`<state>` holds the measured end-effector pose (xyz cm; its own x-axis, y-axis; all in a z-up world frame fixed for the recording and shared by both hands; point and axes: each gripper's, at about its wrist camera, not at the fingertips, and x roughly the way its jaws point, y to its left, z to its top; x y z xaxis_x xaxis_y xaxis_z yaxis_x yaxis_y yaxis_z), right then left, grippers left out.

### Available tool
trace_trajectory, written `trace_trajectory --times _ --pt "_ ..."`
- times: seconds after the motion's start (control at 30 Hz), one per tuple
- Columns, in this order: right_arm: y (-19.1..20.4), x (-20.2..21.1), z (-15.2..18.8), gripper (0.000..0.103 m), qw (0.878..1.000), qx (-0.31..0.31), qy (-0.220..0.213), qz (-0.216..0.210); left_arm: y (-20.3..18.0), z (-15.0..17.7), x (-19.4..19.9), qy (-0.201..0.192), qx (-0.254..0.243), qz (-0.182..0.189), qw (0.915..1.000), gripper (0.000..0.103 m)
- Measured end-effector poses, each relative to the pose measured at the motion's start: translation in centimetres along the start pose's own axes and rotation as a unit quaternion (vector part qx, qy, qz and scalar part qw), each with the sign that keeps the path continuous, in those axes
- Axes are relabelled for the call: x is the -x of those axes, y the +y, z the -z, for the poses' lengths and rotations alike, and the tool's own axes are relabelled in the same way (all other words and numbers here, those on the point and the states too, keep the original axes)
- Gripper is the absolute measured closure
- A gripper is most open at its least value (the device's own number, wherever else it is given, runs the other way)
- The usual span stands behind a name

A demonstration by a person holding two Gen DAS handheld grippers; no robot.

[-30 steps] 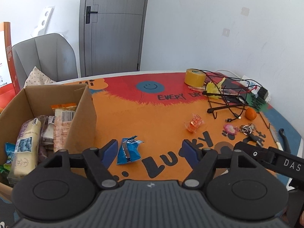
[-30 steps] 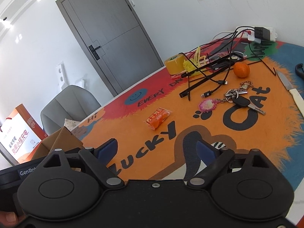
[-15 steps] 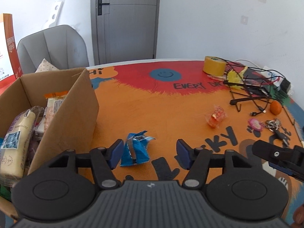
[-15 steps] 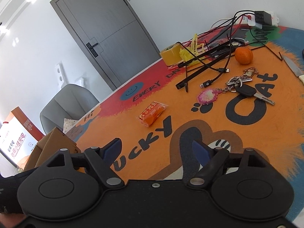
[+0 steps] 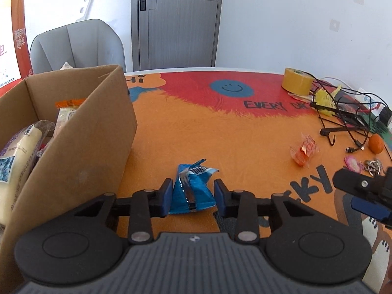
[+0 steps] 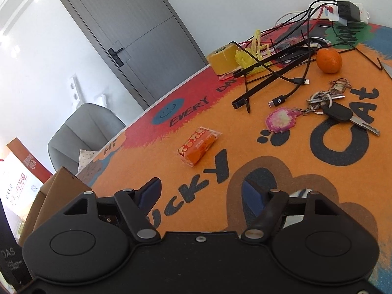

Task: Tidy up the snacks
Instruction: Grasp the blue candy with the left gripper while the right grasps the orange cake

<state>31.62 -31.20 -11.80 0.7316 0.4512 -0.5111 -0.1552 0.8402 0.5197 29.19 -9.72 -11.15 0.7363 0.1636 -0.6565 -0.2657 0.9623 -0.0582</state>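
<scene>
A crumpled blue snack packet [image 5: 193, 191] lies on the orange mat just right of the cardboard box [image 5: 85, 147]. My left gripper [image 5: 192, 196] straddles it low over the mat, its jaws closing, with the blue pads [image 5: 167, 196] right at the packet's sides and no squeeze visible. Several wrapped snacks [image 5: 17, 156] stand inside the box. An orange snack packet [image 6: 198, 145] lies on the mat ahead of my right gripper [image 6: 201, 193], whose jaws are narrowing with nothing between them. That gripper also shows at the right edge of the left wrist view.
Far right lie a yellow tape roll [image 5: 296, 82], tangled black cables [image 6: 274, 73], a tangerine [image 6: 328, 61], a bunch of keys with a pink charm [image 6: 325, 107] and a power strip [image 6: 343, 12]. A grey chair [image 5: 76, 46] and a door stand behind the table.
My left gripper dropped forward and down onto the blue packet and its jaws narrowed from wide apart to the packet's sides. The right gripper moved closer to the orange packet, its jaws narrowing a little.
</scene>
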Motion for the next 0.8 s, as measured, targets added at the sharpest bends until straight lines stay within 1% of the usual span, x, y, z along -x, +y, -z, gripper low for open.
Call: trace_trajectory --times 0.13,0.2,0.27,0.5,0.8 --pt "0.5 -0.7 -0.5 0.030 1.000 0.002 0.000 0.006 0.2 -0.6 0.5 -0.009 0.008 0.012 0.9999 0.080" --pt "0.7 -1.1 -0.8 0.030 1.000 0.002 0.000 0.009 0.3 -1.0 0.7 -0.010 0.012 0.021 0.9997 0.095" --pt "1.0 -1.4 -1.0 0.030 1.000 0.004 0.002 0.012 0.4 -1.3 0.9 -0.010 0.015 0.029 0.9994 0.096" --pt "1.8 -2.8 -1.6 0.030 1.000 0.005 0.006 0.022 0.8 -1.7 0.6 -0.001 0.028 0.038 0.9989 0.096" --pt "2.7 -5.1 -2.4 0.030 0.999 0.012 0.016 0.050 1.1 -2.4 -0.1 0.010 0.039 0.056 0.9976 0.095"
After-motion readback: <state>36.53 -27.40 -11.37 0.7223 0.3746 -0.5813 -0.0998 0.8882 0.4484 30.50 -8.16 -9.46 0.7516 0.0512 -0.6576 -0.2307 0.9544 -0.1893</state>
